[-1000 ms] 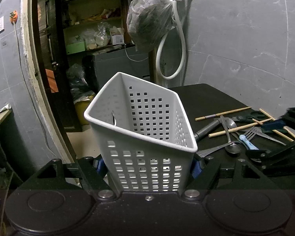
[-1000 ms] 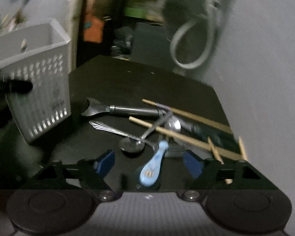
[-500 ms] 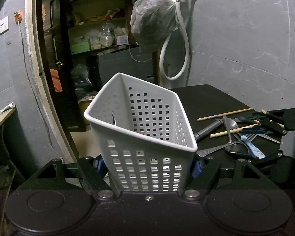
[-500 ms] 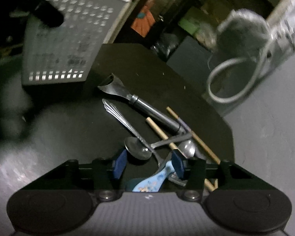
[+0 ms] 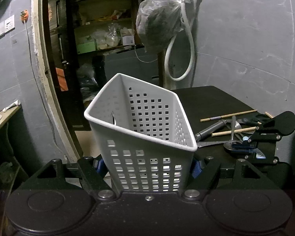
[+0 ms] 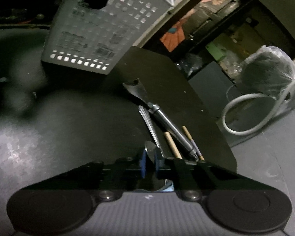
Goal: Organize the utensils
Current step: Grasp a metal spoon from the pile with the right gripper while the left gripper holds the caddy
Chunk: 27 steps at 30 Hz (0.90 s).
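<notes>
Left claw clamps the basket; right claw down on the utensil pile.

Left gripper (image 5: 148,165) grips the white perforated basket (image 5: 147,137) by its lower sides, tilted at the black table's (image 5: 206,100) edge. Right gripper (image 6: 149,164) is pinched nearly closed around a spoon (image 6: 150,149); firm grasp unclear. Chopsticks (image 5: 228,115), a metal-handled tool (image 6: 163,118) and a fork (image 6: 149,122) lie just beside it.

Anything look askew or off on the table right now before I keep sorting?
Yes. The white basket is tilted, not standing flat, clamped in the left gripper. The utensils lie crossed in a loose heap on the black table: chopsticks, spoons and a metal-handled tool overlapping.
</notes>
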Tool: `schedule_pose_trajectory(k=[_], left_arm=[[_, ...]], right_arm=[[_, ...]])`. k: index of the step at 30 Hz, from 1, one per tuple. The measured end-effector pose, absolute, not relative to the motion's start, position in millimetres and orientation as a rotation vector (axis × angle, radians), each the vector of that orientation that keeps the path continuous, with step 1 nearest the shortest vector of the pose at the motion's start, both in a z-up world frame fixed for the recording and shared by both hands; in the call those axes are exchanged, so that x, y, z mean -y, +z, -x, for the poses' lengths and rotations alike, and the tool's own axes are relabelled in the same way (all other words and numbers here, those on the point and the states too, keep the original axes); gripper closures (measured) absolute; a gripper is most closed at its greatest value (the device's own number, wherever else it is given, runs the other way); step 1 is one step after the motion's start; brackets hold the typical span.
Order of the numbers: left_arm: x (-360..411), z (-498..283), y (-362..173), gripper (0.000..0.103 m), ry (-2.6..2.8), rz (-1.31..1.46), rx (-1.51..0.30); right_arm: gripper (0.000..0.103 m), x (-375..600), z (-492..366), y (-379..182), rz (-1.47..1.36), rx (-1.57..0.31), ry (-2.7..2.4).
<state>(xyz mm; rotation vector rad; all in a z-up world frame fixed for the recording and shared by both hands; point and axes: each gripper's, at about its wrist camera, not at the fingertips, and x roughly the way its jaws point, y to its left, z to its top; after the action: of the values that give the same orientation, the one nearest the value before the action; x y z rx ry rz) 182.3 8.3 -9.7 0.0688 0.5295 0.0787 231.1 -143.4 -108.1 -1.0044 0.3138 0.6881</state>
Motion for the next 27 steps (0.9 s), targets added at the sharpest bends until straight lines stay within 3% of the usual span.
schedule_pose_trajectory(k=[8, 27], left_arm=[[-8.2, -182.5, -10.2, 0.025, 0.078, -0.068, -0.528], [-13.5, -182.7, -12.3, 0.025, 0.039, -0.083, -0.52]], right_arm=[[0.101, 144.9, -231.9, -89.9, 0.945, -0.365, 0.749], [0.103, 190.4, -270.5, 9.8, 0.03, -0.66, 0.716]])
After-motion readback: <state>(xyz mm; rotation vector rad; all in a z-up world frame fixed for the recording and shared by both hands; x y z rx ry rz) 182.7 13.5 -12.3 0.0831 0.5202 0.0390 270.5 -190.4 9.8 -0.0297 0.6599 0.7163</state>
